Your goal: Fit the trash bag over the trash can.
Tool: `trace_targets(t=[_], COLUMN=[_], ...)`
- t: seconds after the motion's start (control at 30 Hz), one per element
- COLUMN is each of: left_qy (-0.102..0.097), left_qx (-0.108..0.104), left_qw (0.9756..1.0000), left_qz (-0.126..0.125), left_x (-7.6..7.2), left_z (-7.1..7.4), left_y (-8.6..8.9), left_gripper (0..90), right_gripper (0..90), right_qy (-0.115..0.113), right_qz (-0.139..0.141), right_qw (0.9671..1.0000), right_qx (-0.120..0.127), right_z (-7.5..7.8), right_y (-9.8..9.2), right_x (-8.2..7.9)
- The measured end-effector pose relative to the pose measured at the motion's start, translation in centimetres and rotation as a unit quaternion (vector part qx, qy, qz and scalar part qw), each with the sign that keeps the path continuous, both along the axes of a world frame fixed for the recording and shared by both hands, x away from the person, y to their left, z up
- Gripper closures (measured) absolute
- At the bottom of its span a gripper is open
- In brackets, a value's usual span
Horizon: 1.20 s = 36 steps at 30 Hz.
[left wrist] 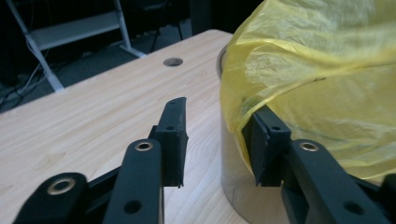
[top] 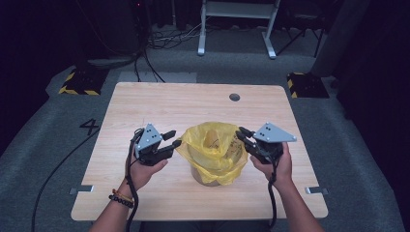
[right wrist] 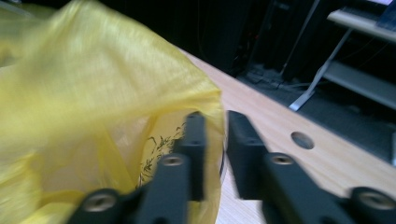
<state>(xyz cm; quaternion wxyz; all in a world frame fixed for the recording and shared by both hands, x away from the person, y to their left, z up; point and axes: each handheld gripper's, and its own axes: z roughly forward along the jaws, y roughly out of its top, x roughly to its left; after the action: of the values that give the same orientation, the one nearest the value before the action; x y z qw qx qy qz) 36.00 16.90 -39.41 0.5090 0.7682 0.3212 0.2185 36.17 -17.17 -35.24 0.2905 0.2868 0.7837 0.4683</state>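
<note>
A yellow plastic bag (top: 212, 145) lines a small round bin (top: 205, 178) at the middle of the wooden table (top: 193, 101). My left gripper (top: 173, 138) sits at the bag's left side with its jaws apart. In the left gripper view (left wrist: 219, 109) the bag's edge (left wrist: 317, 56) drapes over the right jaw, the other jaw stands free over the table, and the bin's clear wall (left wrist: 233, 177) is beside them. My right gripper (top: 241, 134) is at the bag's right rim. In the right gripper view (right wrist: 215, 116) its jaws are nearly together with the bag's film (right wrist: 93, 93) pinched between them.
A round cable hole (top: 234, 97) is in the table's far side. Beyond the table, a white metal frame (top: 237, 19) and cables lie on the grey floor. Two yellow-and-black blocks (top: 80, 82) flank the far corners. Bare wood surrounds the bin.
</note>
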Motion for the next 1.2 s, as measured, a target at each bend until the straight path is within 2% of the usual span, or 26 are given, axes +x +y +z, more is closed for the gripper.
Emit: trace_targets(t=[0.07, 0.17, 0.27, 0.3, 0.47, 0.63, 0.8, 0.87, 0.9, 1.0, 1.1, 1.2], left_qy=[0.008, 0.017, 0.026, 0.027, 0.036, 0.047, 0.054, 0.055, 0.053, 0.047, 0.028, 0.012], left_qx=[-0.002, -0.002, -0.001, -0.006, -0.007, -0.014, -0.02, -0.023, -0.022, -0.041, -0.048, -0.048], left_qw=[1.0, 0.9998, 0.9997, 0.9996, 0.9993, 0.9987, 0.9982, 0.9982, 0.9984, 0.998, 0.9984, 0.9987], left_qz=[-0.004, -0.005, -0.006, -0.006, -0.012, -0.016, -0.018, -0.006, 0.003, 0.012, 0.012, 0.007], left_x=[0.4, 0.8, 1.1, 1.2, 1.4, 1.4, 1.4, 1.3, 1.2, 0.6, -0.4, -1.5], left_z=[-0.3, -0.8, -1.3, -1.5, -2.0, -3.0, -3.4, -3.4, -3.4, -3.4, -2.9, -2.4], left_y=[0.0, -0.1, -0.3, -0.4, -0.9, -1.3, -1.2, -1.1, -1.0, 0.0, 0.9, 1.5], left_gripper=[67.7, 70.6, 70.1, 70.1, 69.7, 71.9, 70.8, 65.5, 59.3, 47.6, 42.6, 38.7], right_gripper=[89.4, 89.6, 89.6, 89.6, 87.7, 88.0, 88.0, 87.9, 87.0, 83.2, 77.4, 72.2], right_qy=[0.013, 0.046, 0.064, 0.068, 0.081, 0.097, 0.103, 0.105, 0.104, 0.105, 0.096, 0.084], right_qz=[-0.001, -0.005, -0.01, -0.016, -0.023, -0.019, -0.013, -0.013, -0.014, -0.019, -0.023, -0.025], right_qw=[0.9999, 0.9989, 0.9977, 0.9973, 0.9962, 0.9946, 0.9939, 0.9936, 0.9936, 0.9931, 0.9939, 0.9942], right_qx=[-0.012, -0.002, 0.023, 0.022, 0.024, 0.032, 0.038, 0.04, 0.041, 0.05, 0.05, 0.062], right_z=[-0.3, -1.0, -1.6, -1.7, -3.0, -4.6, -5.4, -5.6, -5.7, -5.7, -5.4, -4.8], right_y=[0.1, -0.1, -0.8, -0.9, -1.8, -2.4, -2.5, -2.5, -2.5, -2.8, -3.2, -3.8], right_x=[0.9, 2.2, 2.9, 3.0, 3.2, 3.2, 3.0, 3.0, 2.9, 2.9, 2.6, 2.3])
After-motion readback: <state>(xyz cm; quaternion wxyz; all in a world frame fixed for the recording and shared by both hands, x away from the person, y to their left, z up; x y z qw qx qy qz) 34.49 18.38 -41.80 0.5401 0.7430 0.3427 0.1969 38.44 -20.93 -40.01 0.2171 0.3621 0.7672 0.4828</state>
